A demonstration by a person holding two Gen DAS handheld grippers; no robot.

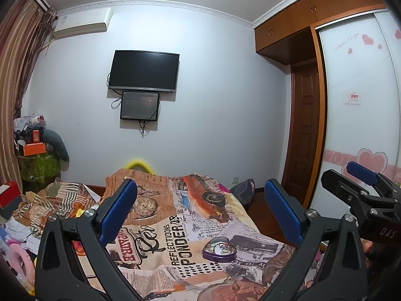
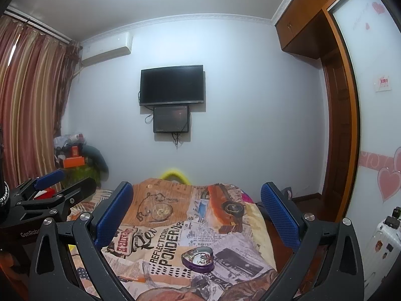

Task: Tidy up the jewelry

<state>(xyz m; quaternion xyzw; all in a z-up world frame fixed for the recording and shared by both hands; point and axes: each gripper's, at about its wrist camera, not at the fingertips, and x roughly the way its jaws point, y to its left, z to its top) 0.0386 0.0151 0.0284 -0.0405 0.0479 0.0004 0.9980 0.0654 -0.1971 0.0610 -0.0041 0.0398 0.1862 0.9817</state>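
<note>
A purple heart-shaped tin lies open on the printed bed cover, with small pieces of jewelry inside. It also shows in the right wrist view. My left gripper is open and empty, held above the bed behind the tin. My right gripper is open and empty, also above the bed. The right gripper shows at the right edge of the left wrist view. The left gripper shows at the left of the right wrist view.
A heap of clothes and cloth lies on the bed's left side. A wardrobe with sliding doors stands to the right. A white suitcase stands at the far right. A television hangs on the far wall.
</note>
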